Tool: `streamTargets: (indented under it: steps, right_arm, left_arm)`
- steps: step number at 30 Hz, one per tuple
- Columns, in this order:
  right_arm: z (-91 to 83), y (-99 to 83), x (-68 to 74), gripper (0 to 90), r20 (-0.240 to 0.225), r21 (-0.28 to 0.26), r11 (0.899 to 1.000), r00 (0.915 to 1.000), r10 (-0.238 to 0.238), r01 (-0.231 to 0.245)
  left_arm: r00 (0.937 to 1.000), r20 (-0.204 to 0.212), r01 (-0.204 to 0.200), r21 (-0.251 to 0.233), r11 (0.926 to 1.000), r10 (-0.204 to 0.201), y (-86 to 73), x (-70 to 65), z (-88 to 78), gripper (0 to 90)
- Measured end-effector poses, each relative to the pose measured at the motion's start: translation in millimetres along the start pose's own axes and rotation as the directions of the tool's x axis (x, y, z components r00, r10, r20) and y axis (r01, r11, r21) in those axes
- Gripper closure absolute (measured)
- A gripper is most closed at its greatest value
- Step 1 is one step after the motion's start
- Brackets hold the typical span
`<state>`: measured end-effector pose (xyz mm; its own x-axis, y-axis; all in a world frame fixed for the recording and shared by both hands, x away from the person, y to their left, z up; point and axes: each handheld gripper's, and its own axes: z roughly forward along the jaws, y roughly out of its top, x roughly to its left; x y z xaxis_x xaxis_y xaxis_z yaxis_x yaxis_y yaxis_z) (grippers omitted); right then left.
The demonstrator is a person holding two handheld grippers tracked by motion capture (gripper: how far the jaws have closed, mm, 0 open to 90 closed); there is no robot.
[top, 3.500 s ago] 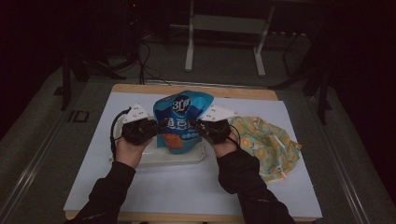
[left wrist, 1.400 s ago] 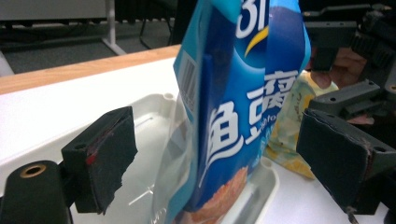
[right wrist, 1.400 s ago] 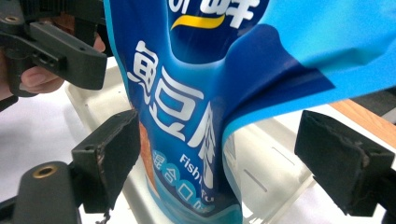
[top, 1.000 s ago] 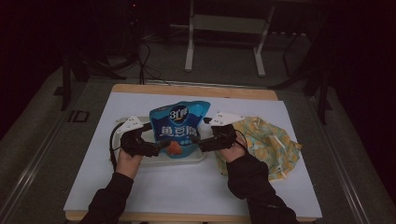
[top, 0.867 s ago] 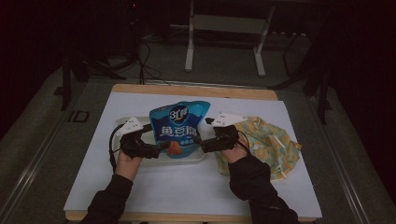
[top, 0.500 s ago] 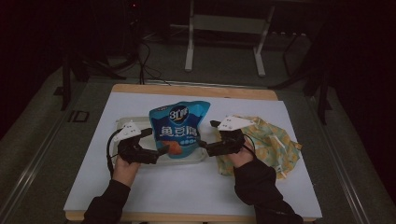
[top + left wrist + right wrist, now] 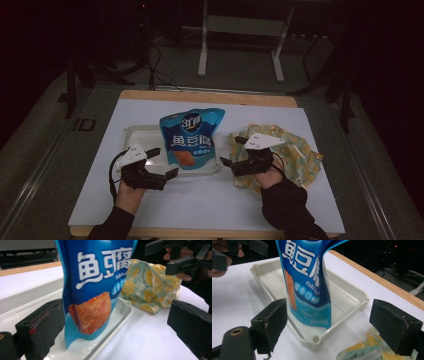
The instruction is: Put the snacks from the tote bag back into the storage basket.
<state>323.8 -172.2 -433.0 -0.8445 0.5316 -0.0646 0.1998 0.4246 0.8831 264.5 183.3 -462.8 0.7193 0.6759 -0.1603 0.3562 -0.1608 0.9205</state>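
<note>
The blue snack bag [image 7: 190, 138] stands up on its own in the white tray [image 7: 136, 135], near the tray's right end. Its bottom edge sits just inside the tray's front rim.

The left gripper [image 7: 159, 163] is at the front left of the tray, by the front rim. Its jaws are wide apart and hold nothing. In the left gripper view the bag [image 7: 93, 287] stands between the two black jaws, but they do not touch it. The right gripper [image 7: 226, 162] is just to the right of the tray, over the edge of the yellow lemon-print bag [image 7: 292, 152]. Its jaws are wide apart too, with nothing in them.

There is bare white table [image 7: 200, 200] in front of the tray, and more behind it up to the wooden edge [image 7: 210, 96].

A moment ago both grippers were pressed close to the sides of the blue bag. Now both have pulled back toward the person and let go, and the bag has stayed standing.
</note>
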Motion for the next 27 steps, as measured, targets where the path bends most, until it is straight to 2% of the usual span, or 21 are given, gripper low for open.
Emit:
streamTargets:
  steps: [8, 10, 12, 16, 17, 20, 24, 27]
  right_arm:
    - [-15.4, -14.6, -0.5, 14.5, 0.012, -0.002, 1.000, 0.9999, 0.006, -0.006]
    - [-19.1, -17.9, -0.1, 14.5, 0.013, -0.003, 1.000, 0.9999, 0.009, -0.009]
    - [-22.8, -21.6, 1.1, 14.4, 0.015, -0.001, 1.000, 0.9999, 0.006, -0.006]
    - [-31.7, -30.2, 3.6, 14.4, 0.022, -0.012, 1.000, 0.9997, 0.012, -0.012]
    - [-34.1, -32.6, 4.1, 14.4, 0.023, -0.011, 1.000, 0.9996, 0.015, -0.015]
    - [-41.5, -40.0, 5.6, 14.4, 0.028, -0.016, 1.000, 0.9995, 0.018, -0.017]
    - [-52.5, -49.7, 7.0, 14.4, 0.049, -0.036, 0.999, 0.9984, 0.030, -0.028]
    - [-59.7, -57.3, 8.5, 14.1, 0.081, -0.060, 0.998, 0.9964, 0.026, -0.021]
  left_arm:
    - [0.9998, -0.001, 0.018, 0.013, 0.9997, -0.018, -17.0, -11.4, -7.4, 2.0]
    - [0.9996, 0.018, 0.022, 0.009, 0.9997, -0.022, -20.3, -15.6, -7.9, 2.1]
    - [0.9999, 0.015, 0.007, 0.025, 0.9997, -0.007, -21.8, -20.8, -7.3, 2.0]
    - [0.9983, 0.059, -0.006, 0.027, 0.9996, 0.004, -21.2, -30.9, -5.1, 2.1]
    - [0.9983, 0.059, -0.006, 0.027, 0.9996, 0.004, -21.2, -30.9, -5.1, 2.1]
    - [0.9950, 0.098, -0.023, 0.037, 0.9991, 0.019, -19.4, -40.3, 2.4, 2.0]
    - [0.9901, 0.131, -0.056, 0.041, 0.9976, 0.050, -18.6, -47.6, 11.9, 2.0]
    - [0.9881, 0.144, -0.060, 0.049, 0.9970, 0.053, -20.4, -49.1, 18.0, 2.1]
